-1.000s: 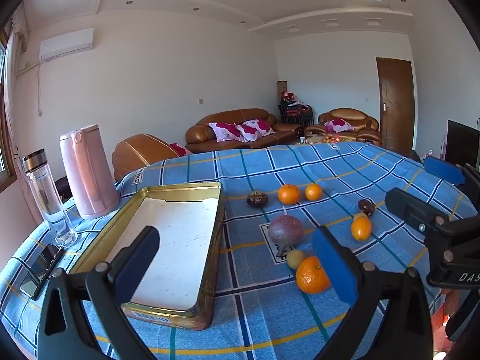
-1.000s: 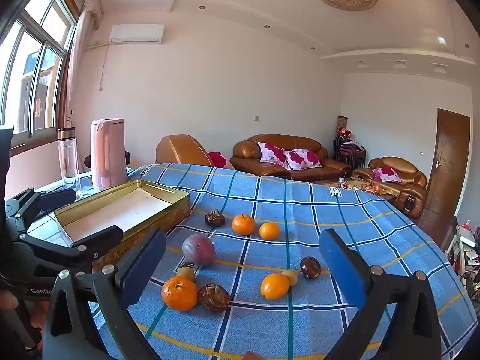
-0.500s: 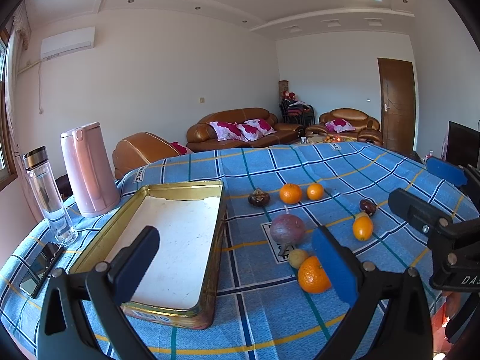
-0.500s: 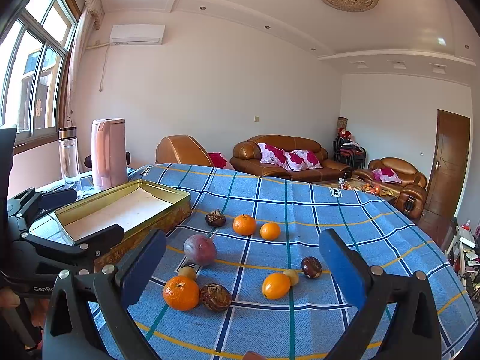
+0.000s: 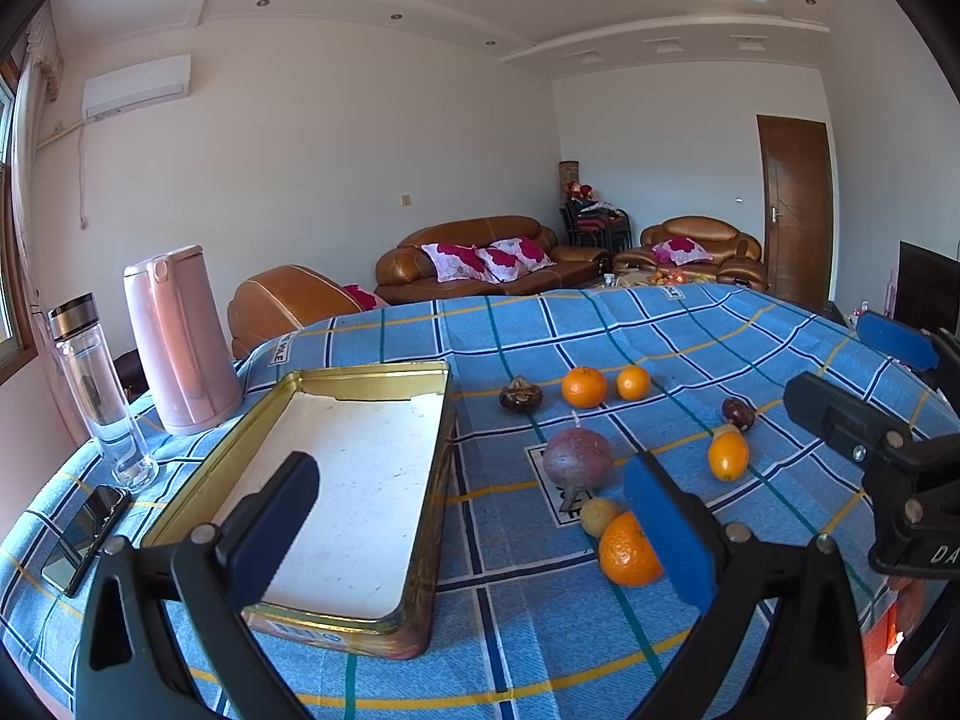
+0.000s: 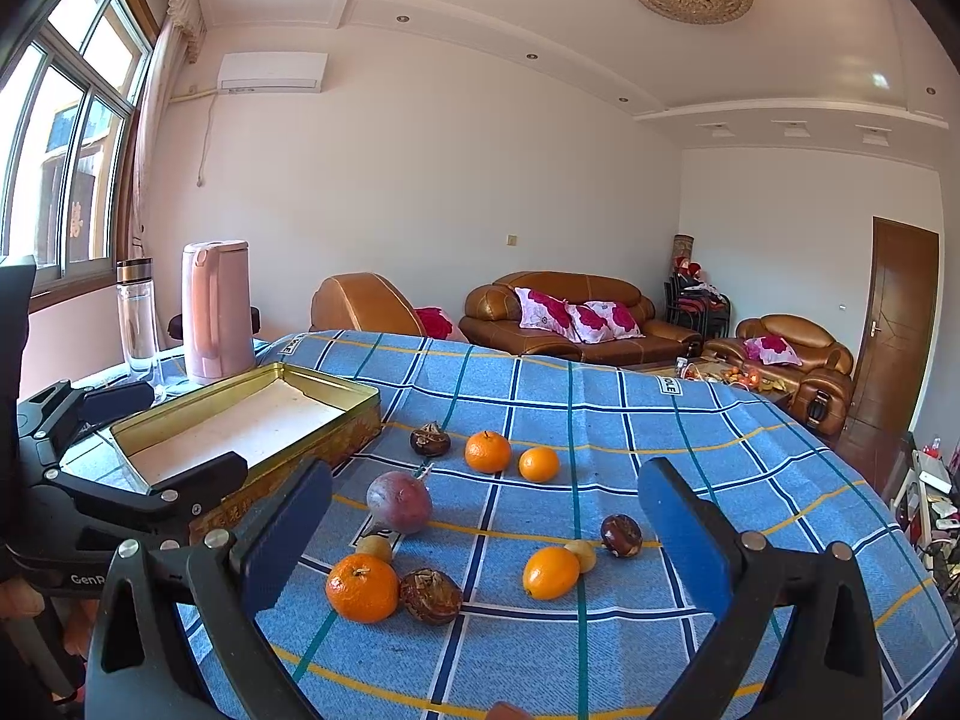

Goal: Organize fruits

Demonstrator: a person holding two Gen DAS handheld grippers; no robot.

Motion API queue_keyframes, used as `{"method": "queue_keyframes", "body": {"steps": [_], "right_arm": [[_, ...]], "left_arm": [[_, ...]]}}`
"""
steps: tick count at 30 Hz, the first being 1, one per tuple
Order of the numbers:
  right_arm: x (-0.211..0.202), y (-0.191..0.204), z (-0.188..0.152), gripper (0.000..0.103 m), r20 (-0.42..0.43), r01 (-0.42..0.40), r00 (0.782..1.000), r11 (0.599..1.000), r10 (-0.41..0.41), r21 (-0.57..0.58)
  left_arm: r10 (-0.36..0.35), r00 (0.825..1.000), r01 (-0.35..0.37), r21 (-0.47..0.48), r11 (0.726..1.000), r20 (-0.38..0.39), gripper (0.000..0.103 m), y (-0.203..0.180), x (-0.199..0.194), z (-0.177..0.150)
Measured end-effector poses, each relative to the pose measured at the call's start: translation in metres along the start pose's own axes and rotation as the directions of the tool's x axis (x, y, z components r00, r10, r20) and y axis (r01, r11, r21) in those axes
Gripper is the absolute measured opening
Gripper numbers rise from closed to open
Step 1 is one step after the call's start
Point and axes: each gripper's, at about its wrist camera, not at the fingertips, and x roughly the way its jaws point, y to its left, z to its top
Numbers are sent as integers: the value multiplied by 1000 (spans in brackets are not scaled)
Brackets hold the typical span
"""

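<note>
1. Far left of the bench (image 5: 600, 324): a phone (image 5: 84, 531) is seen lying flat near the edge, with a glass bottle (image 5: 99, 390) and a pink kettle (image 5: 180, 342) standing upright behind it.
2. Left: a gold tin tray (image 5: 435, 468) is seen on the blue checked cloth; its white floor is bare, no fruit inside.
3. Left claw (image 5: 474, 522): fingers spread wide apart, nothing between them; it is held above the near end of the tray and the near fruits, clear of both.
4. Centre, far row, right of the tray: a dark brown fruit (image 6: 429, 439), a large orange (image 6: 488, 452) and a smaller orange (image 6: 539, 464) are noted in a line, each apart from the next.
5. Centre, middle: a purple round fruit (image 6: 399, 501) with a stalk is seen resting on the cloth.
6. Centre, near: a small yellow fruit (image 6: 374, 547), an orange (image 6: 362, 588) and a brown wrinkled fruit (image 6: 431, 596) are grouped; the orange and the brown fruit appear to touch.
7. Right: an oval orange fruit (image 6: 551, 572), a small yellow fruit (image 6: 581, 555) just beside it, and a dark red-brown fruit (image 6: 621, 535) are clustered.
8. Right claw (image 6: 483, 534): fingers wide apart, empty, held above the near fruits with no contact.
</note>
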Motion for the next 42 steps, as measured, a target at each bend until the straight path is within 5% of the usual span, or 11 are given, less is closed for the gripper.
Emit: {"method": "queue_keyframes", "body": {"steps": [42], "right_arm": [[4, -8, -14, 102, -37, 9, 999, 1000, -8, 19]], "left_arm": [[-1, 1000, 1, 18, 1000, -29, 103, -9, 10, -8]]}}
